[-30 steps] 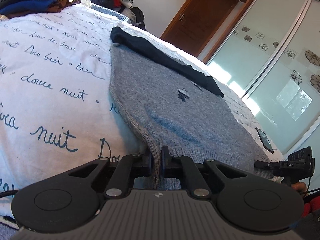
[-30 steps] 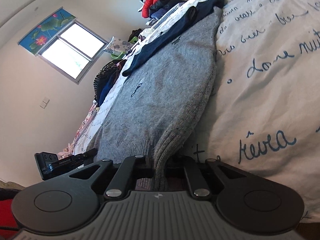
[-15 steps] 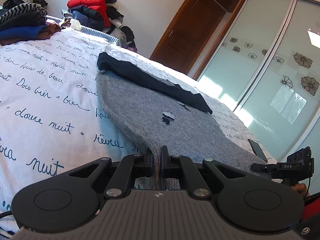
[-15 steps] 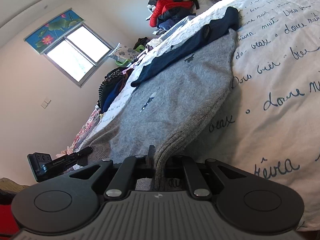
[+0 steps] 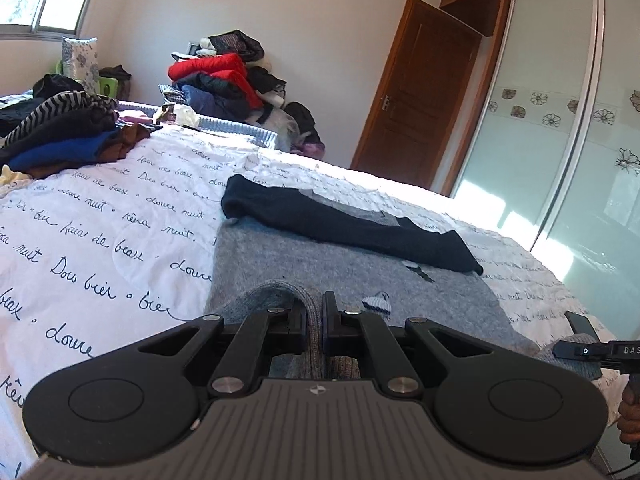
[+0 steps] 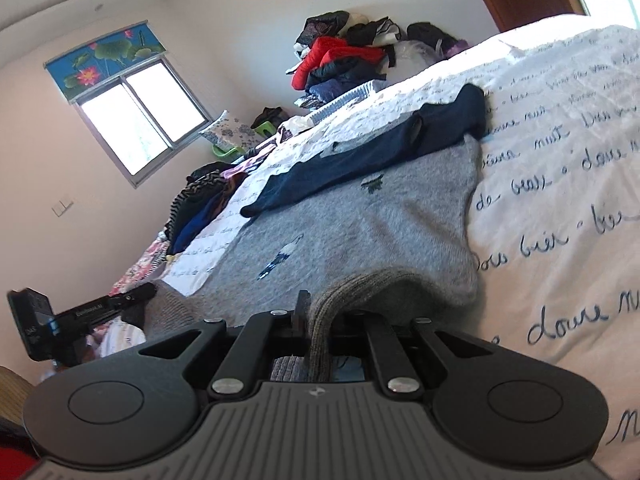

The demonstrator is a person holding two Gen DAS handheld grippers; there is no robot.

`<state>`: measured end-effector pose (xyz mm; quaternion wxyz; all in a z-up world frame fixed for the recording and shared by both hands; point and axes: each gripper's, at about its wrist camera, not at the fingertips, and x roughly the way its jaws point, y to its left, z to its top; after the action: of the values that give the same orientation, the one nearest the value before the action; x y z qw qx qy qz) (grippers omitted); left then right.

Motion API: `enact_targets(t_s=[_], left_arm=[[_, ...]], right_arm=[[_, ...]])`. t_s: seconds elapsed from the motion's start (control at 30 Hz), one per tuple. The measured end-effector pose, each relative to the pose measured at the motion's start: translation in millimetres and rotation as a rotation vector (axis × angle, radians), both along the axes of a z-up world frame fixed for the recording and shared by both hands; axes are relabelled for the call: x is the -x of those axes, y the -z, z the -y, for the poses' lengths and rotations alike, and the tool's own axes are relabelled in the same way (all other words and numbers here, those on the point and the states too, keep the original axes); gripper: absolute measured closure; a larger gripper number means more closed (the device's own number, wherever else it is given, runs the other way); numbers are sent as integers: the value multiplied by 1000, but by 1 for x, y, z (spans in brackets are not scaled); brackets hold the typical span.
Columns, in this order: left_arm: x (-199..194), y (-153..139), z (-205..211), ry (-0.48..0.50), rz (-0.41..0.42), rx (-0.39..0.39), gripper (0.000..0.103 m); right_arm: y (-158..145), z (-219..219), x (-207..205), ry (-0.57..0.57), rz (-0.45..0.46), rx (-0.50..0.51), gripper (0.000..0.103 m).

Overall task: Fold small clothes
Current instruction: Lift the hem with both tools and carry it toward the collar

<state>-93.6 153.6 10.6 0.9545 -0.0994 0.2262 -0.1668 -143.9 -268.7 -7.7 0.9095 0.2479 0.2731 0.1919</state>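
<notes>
Bedsheet (image 5: 100, 240): white, blue script, legible "douce nuit", "Dow bier", "rêve".
R unit seen from L cam: tag "DAS".
Grey sweater (image 5: 320, 264): flat on sheet w/ navy sleeves (image 5: 360, 228) folded across far end; small dark motif on chest.
L gripper (image 5: 315, 320): clamped on ribbed hem, near edge lifted.
R gripper (image 6: 320, 320): clamped on hem (image 6: 320, 340), opposite corner, fabric bunched btwn fingers.
</notes>
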Motion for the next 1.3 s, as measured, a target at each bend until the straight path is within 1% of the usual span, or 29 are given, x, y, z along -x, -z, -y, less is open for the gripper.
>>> enact_targets(t_s=[0.1, 0.17, 0.33, 0.4, 0.63, 0.83, 1.03, 1.3], left_arm=[[-9, -2, 10, -77, -4, -45, 95], [-16, -1, 12, -114, -23, -55, 95], [-30, 2, 12, -161, -71, -58, 95], [-33, 3, 12, -177, -80, -65, 95], [-45, 6, 17, -204, -112, -90, 95], [-46, 8, 24, -214, -106, -135, 95], [-49, 10, 25, -221, -118, -139, 95], [-54, 7, 28, -225, -112, -143, 95]], right_arm=[[-4, -4, -7, 25, 23, 19, 95], [-6, -9, -10, 49, 35, 67, 95], [-5, -12, -23, 76, 43, 120, 95], [-5, -11, -27, 76, 43, 121, 95], [-6, -17, -37, 69, 46, 186, 95], [-4, -14, -40, 81, 39, 175, 95], [-3, -11, -39, 83, 34, 177, 95], [-8, -9, -44, 80, 46, 177, 95]])
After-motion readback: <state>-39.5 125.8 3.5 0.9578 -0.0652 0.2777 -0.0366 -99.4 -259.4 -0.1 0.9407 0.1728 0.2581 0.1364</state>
